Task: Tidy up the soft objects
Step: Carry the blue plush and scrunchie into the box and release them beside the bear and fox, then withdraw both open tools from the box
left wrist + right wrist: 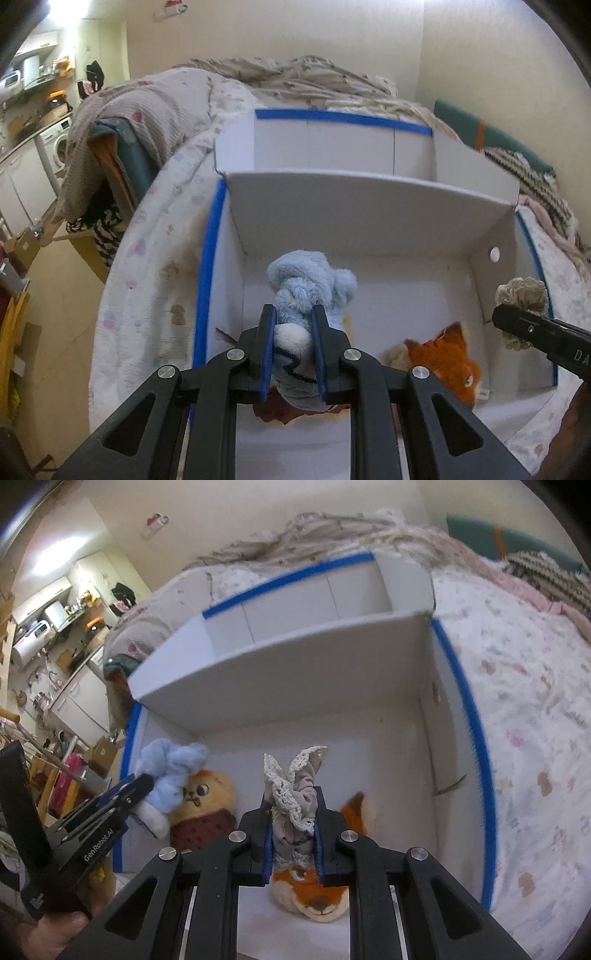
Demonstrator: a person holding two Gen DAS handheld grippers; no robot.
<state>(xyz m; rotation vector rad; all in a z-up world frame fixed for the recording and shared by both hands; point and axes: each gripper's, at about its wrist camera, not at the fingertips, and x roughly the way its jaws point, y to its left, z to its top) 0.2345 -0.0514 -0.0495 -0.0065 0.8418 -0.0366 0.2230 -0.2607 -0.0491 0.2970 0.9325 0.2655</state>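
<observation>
**Both grippers loaded over the box**

Left gripper was clamped on a blue plush toy, held above the near compartment of the white box, toward its 9 o'clock side. Right gripper was clamped on a grey lace-trimmed cloth bundle, held above the same compartment, nearer 3 o'clock. On the box floor: fox plush at 6 o'clock under the right gripper, yellow plush at its 9 o'clock, just beside the blue toy. Far compartment sat at 12 o'clock behind the divider. Box rim was edged with blue tape. Box rested on a patterned bedspread.
</observation>
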